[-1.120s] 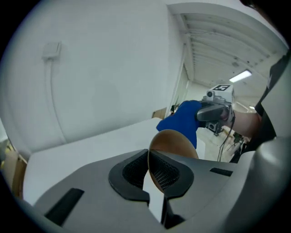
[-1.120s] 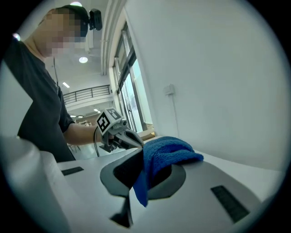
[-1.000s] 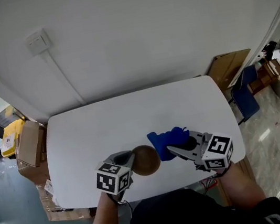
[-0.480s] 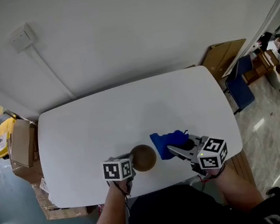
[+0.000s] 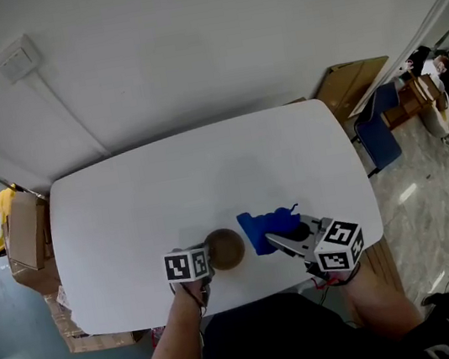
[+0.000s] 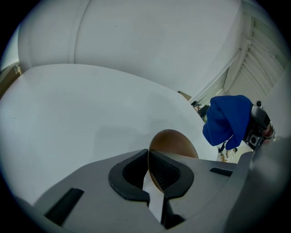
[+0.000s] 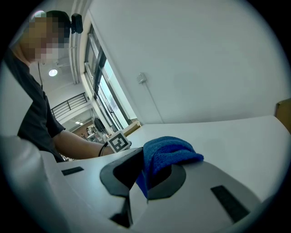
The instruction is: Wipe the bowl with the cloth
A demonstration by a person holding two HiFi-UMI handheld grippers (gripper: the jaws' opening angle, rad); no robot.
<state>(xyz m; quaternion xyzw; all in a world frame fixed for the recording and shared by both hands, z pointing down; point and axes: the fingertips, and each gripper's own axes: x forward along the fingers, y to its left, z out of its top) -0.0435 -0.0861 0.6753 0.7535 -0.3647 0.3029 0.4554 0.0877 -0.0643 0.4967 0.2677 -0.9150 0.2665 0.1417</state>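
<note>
A small brown bowl (image 5: 225, 248) sits low over the near part of the white table (image 5: 167, 192); whether it rests on the tabletop I cannot tell. My left gripper (image 5: 208, 256) is shut on the bowl's left rim. In the left gripper view the thin rim of the bowl (image 6: 175, 142) is pinched between the pads of the left gripper (image 6: 149, 158). Just right of the bowl, my right gripper (image 5: 279, 240) is shut on a bunched blue cloth (image 5: 268, 226). The cloth (image 7: 169, 152) bulges out over the jaws of the right gripper (image 7: 144, 164) and is apart from the bowl.
Cardboard boxes (image 5: 24, 242) stand on the floor left of the table. A blue chair (image 5: 378, 144) and a flat carton (image 5: 354, 80) are at the right end. A wall socket (image 5: 19, 58) with a cable is behind. The table's near edge lies close under both hands.
Both hands have come down toward the table. The left gripper has rolled, bringing the bowl lower and more level. The cloth stays gripped, beside the bowl.
</note>
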